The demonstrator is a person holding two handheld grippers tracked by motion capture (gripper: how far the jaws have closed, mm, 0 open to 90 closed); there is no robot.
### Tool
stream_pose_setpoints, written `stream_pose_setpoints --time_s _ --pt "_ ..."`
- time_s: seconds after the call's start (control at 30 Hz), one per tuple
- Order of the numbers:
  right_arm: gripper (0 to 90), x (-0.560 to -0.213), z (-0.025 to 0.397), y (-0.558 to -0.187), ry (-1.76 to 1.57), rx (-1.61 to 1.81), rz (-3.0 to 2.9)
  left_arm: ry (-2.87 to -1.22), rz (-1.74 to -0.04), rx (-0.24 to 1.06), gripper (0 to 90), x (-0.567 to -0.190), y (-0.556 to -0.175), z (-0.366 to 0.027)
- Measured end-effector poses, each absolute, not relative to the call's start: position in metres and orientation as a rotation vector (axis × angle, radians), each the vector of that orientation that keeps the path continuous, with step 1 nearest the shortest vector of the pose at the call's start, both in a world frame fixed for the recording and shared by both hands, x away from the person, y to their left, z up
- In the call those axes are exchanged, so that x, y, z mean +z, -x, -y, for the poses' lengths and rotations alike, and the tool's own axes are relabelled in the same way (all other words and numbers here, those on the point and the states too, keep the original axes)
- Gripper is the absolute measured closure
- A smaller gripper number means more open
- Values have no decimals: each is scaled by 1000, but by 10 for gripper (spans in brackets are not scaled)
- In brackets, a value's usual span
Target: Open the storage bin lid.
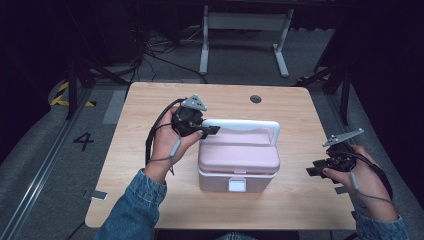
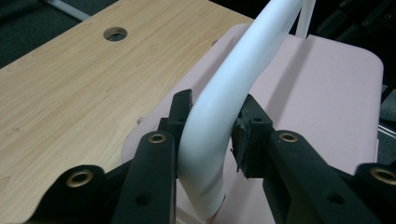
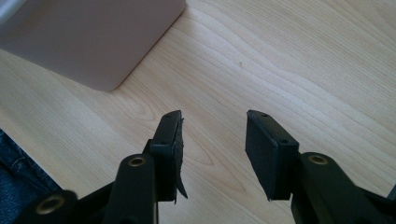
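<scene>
My left gripper has its jaws clamped on the white handle of the pink box, which sits mid-surface. I judge this the grasp before a lift or swing of the handle. My right gripper, jaws apart and holding nothing, hovers beside the box. The high view alone shows the front latch.

Both forearms wear blue denim sleeves. The left gripper and right gripper are black, each topped by a grey three-cornered plate and trailing a dark cable. Flat black fingers sit on arms with brass-ringed screw holes.
</scene>
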State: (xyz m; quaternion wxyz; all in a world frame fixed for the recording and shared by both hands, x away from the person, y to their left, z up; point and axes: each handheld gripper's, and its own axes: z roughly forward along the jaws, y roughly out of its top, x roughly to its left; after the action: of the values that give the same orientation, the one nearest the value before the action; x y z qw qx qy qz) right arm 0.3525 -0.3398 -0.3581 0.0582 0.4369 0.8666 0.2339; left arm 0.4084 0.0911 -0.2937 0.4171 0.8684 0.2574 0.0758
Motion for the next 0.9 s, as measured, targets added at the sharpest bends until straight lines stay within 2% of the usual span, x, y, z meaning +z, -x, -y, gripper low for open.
stream_pose_setpoints --time_s 0.33,0.9 --pt "576 -356 340 -352 -1315 720 -2616 -2207 -658 285 703 -281 -412 -84" --pt "583 -349 338 -349 -1248 816 -2610 -2154 -731 257 699 -277 -437 -85"
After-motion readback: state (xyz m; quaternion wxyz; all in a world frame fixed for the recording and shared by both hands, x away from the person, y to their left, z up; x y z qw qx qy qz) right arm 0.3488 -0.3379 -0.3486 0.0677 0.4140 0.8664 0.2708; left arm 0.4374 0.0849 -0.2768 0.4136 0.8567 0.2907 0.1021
